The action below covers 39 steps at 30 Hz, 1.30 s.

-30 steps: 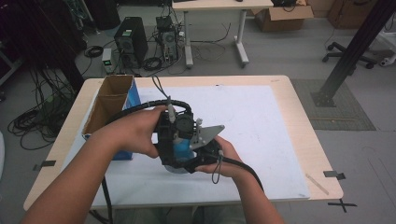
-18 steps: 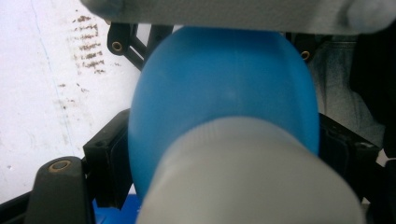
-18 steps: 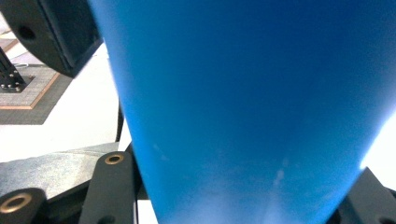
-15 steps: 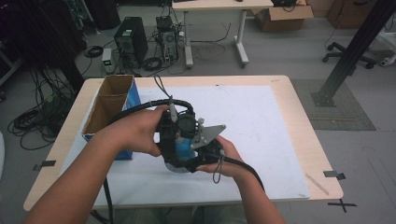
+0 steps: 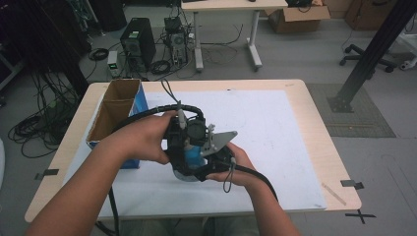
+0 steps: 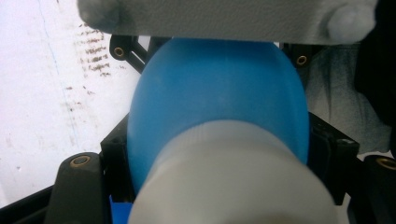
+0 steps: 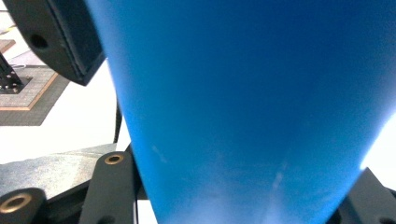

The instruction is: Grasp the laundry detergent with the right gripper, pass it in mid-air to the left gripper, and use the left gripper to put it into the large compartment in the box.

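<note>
A blue bottle [image 5: 193,153] with a white cap [image 6: 233,182] is held above the white sheet between both hands. In the left gripper view its body [image 6: 219,98] bulges between the black jaws, cap nearest the camera. My left gripper [image 5: 183,146] has just been closing its jaws, and they now press on the bottle at both sides near its cap end. My right gripper [image 5: 209,160], under its grey plate [image 5: 221,140], is shut on the bottle's body [image 7: 252,102]. A black jaw [image 7: 58,39] of the other gripper shows at the upper left in the right gripper view.
An open cardboard box [image 5: 118,105] with a blue side stands at the table's left. A white sheet [image 5: 280,132] covers most of the wooden table [image 5: 319,113]. Black cables [image 5: 147,114] trail from the grippers. Computers, a desk and boxes stand on the floor beyond.
</note>
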Each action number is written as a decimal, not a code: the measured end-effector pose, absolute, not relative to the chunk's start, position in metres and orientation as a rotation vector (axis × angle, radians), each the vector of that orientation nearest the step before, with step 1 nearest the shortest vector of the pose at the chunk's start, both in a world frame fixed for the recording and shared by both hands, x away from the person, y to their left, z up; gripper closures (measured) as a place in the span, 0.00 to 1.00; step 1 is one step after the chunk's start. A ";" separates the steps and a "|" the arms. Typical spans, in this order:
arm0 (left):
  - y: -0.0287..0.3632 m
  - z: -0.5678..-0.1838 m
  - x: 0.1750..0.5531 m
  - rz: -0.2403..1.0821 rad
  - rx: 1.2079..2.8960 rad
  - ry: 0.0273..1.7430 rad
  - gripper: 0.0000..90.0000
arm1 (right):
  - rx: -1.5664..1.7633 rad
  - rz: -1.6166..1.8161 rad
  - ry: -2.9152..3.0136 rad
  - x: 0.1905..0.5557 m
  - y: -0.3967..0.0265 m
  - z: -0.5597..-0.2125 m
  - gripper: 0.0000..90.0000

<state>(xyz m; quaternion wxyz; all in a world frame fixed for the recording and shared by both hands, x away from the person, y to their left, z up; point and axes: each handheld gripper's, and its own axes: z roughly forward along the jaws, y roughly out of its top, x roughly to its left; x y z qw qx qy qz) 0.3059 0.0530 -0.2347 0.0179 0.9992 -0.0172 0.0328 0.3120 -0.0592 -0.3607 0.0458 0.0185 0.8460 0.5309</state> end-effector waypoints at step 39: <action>0.054 -0.237 0.308 0.128 3.116 -0.020 0.43 | 0.049 1.598 2.590 0.311 -0.056 -0.364 0.48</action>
